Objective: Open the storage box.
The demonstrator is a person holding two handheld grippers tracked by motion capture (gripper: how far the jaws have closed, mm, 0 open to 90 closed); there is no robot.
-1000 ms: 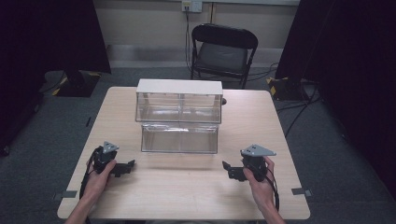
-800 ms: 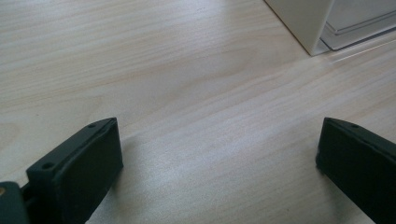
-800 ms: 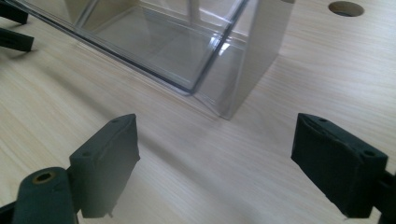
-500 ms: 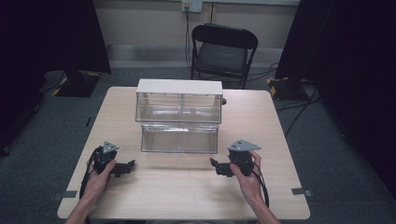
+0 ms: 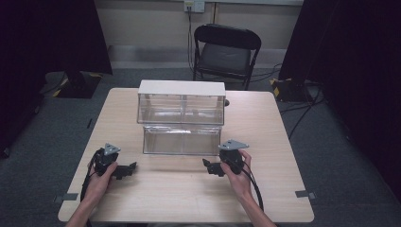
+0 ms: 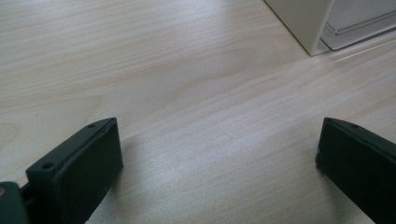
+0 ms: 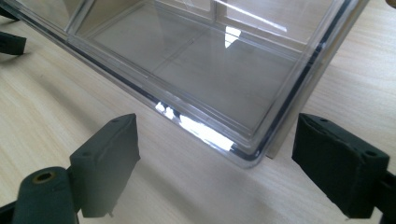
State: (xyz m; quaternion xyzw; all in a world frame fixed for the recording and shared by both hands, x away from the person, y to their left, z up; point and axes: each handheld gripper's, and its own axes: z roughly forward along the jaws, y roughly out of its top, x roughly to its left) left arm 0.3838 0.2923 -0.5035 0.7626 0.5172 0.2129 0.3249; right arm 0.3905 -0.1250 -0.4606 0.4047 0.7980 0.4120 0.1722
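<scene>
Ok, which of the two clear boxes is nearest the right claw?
The low box at the front, without a white top; its corner lies just ahead of the right claw. The white-topped box stands behind it.

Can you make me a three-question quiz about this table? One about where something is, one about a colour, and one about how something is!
1. Where is the black folding chair?
A) behind the light wooden table
B) on top of the table
C) lying on its side

2. What colour is the top of the clear plastic drawer box?
A) red
B) white
C) blue

3. How do the right gripper's jaws stand?
A) clamped on the box
B) pressed together
C) apart, holding nothing

Answers:
1. A, the chair stands on the floor beyond the table's far edge.
2. B, the high view shows a white top.
3. C, the right gripper view shows both jaws wide apart, gripping nothing.
</scene>
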